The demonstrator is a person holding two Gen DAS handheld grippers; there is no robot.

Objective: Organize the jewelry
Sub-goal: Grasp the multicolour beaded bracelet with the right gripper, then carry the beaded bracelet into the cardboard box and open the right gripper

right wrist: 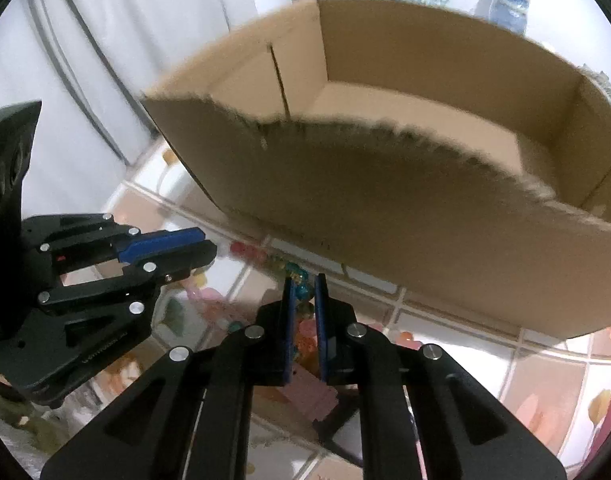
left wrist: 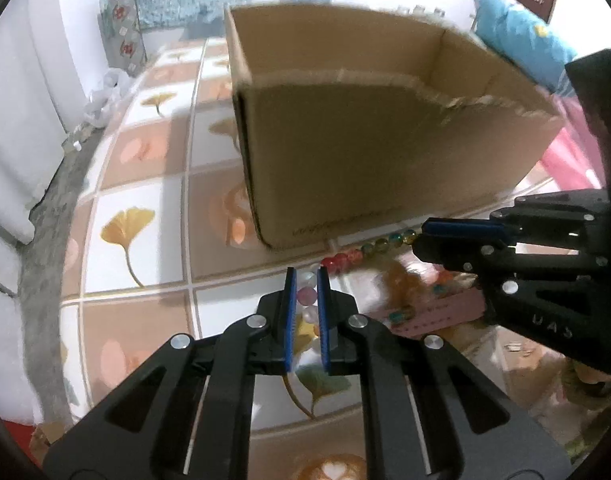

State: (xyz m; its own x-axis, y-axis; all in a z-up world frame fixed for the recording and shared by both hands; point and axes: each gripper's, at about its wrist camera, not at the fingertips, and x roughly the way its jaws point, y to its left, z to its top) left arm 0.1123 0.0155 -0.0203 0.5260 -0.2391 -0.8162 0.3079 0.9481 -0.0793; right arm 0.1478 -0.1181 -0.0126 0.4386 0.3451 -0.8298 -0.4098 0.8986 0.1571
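No print reads clearly; the cardboard box (left wrist: 385, 160) lettering is blurred.

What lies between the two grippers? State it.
A string of coloured beads runs from the left gripper to the right gripper, before the box; the left wrist view shows it.

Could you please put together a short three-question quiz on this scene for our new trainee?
1. True or false: the cardboard box already holds jewelry.
2. What is the left gripper shut on: A) pale beads of the bead string, B) the box's rim, C) nothing?
3. Which beads does the right gripper pinch?

Key: 1. False; the floor that shows is bare. 2. A. 3. The blue-green end of the string.
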